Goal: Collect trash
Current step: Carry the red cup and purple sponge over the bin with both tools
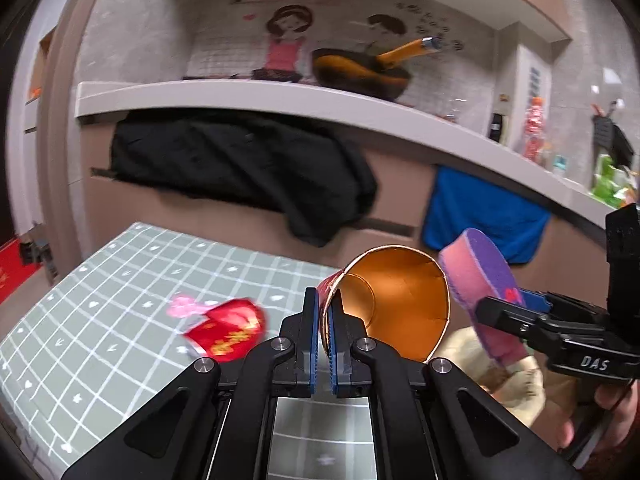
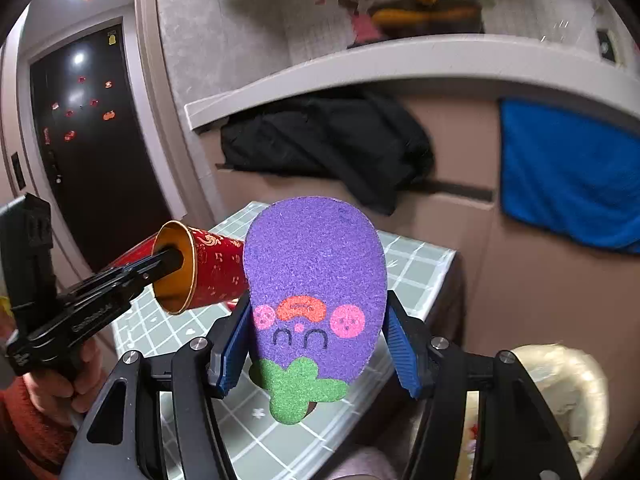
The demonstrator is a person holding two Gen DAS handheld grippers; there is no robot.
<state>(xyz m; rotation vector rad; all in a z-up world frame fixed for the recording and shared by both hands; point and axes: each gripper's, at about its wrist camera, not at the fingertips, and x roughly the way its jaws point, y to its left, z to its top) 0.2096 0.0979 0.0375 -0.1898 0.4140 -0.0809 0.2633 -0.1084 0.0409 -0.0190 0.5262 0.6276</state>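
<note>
— What have you got in the left wrist view?

— My left claw (image 1: 323, 332) is pressed together on the wall of a red paper cup (image 1: 394, 304), one finger inside the rim, one outside. The cup lies on its side in the air, gold mouth toward the camera. A second red cup (image 1: 226, 330) sits crushed on the checked table (image 1: 100, 300), well apart from my fingers. The bin (image 1: 516, 384) shows low on the right, partly hidden behind the sponge (image 1: 480, 280).

— What worries you there?

— The grip is only a pinch on thin paper (it could crease and slide out), so I judge a quick swing toward the bin may drop the cup short.

— And the right wrist view?

— My right claw (image 2: 316, 344) holds the purple sponge by its edges, the blue pads (image 2: 236, 344) touching either side. The bin, lined with a pale bag (image 2: 576, 392), sits low right, beside the table.

— The risk?

— The sponge is soft; squeezed edgewise it may buckle and pop free. Both claws are close together too, so cup and sponge could knock each other over the bin.
</note>
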